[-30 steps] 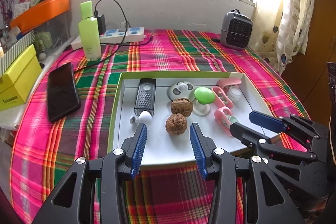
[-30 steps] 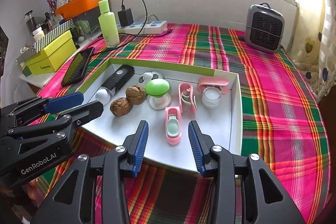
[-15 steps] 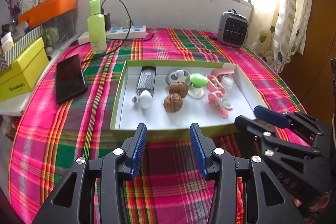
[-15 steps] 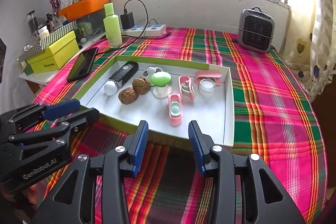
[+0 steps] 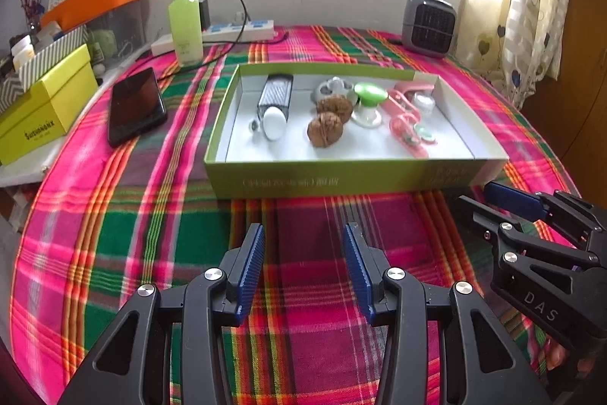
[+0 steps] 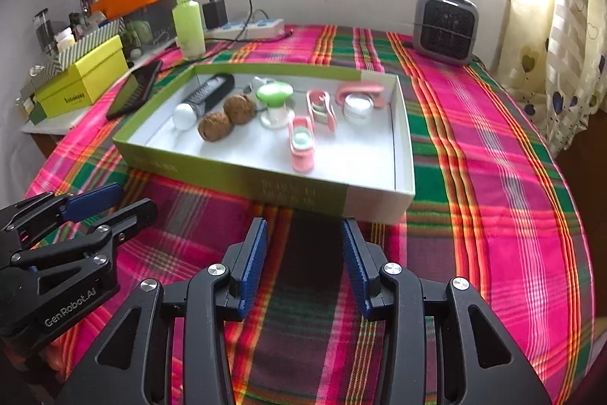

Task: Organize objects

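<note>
A shallow green box (image 5: 341, 179) (image 6: 265, 183) sits on the plaid cloth. It holds two walnuts (image 5: 325, 130) (image 6: 215, 126), a black grater with a white knob (image 5: 275, 99) (image 6: 206, 93), a green-topped tool (image 5: 370, 101) (image 6: 274, 97), pink clips (image 5: 411, 131) (image 6: 301, 143) and a small clear jar (image 6: 357, 105). My left gripper (image 5: 303, 253) is open and empty, in front of the box. My right gripper (image 6: 303, 249) is open and empty, also in front of the box. Each shows in the other's view: the right one (image 5: 493, 196), the left one (image 6: 125, 200).
A black phone (image 5: 134, 105) lies left of the box. A yellow box (image 5: 45, 105), a green bottle (image 5: 185, 19), a power strip (image 5: 242, 29) and a small grey heater (image 5: 428, 21) stand at the back. Curtains hang at the right.
Both grippers have pulled back from above the box to the cloth in front of it. Both stay open and empty. The objects in the box have not moved.
</note>
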Demonstrator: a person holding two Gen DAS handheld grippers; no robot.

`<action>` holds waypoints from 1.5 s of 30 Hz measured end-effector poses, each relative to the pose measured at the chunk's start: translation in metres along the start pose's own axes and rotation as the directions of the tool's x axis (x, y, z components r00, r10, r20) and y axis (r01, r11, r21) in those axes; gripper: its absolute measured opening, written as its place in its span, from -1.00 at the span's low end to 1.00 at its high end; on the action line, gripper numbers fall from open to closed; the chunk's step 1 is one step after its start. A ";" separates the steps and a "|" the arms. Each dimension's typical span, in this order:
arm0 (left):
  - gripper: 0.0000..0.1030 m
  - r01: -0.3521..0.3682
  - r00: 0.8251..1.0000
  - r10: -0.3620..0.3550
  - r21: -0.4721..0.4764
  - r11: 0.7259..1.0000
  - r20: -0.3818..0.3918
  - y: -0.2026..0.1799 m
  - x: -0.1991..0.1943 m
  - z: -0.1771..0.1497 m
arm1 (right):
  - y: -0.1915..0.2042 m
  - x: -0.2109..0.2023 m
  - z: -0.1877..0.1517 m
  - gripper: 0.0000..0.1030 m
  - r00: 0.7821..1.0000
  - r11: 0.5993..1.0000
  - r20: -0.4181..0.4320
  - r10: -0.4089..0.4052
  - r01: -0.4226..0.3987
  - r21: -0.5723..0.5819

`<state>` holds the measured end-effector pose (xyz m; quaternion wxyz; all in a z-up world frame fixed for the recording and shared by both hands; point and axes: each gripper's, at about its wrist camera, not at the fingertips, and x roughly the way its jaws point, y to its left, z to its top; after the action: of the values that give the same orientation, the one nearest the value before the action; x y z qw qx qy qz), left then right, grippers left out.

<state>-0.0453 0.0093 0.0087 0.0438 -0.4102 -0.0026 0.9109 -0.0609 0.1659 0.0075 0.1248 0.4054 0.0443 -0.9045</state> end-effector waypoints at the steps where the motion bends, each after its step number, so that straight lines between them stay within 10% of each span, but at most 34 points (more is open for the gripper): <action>1: -0.20 0.001 1.000 -0.001 0.000 1.000 -0.003 0.000 0.000 -0.001 | -0.001 0.001 0.000 -0.20 1.000 1.000 -0.003 -0.001 0.001 0.002; 45: 0.10 -0.014 0.999 0.015 0.025 1.000 -0.048 -0.010 0.012 -0.001 | -0.007 0.012 0.000 0.16 0.996 0.998 -0.070 -0.048 0.050 0.024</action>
<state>-0.0517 0.0205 -0.0005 0.0423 -0.4315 0.0129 0.9010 -0.0698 0.1700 -0.0015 0.0959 0.4367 0.0469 -0.8932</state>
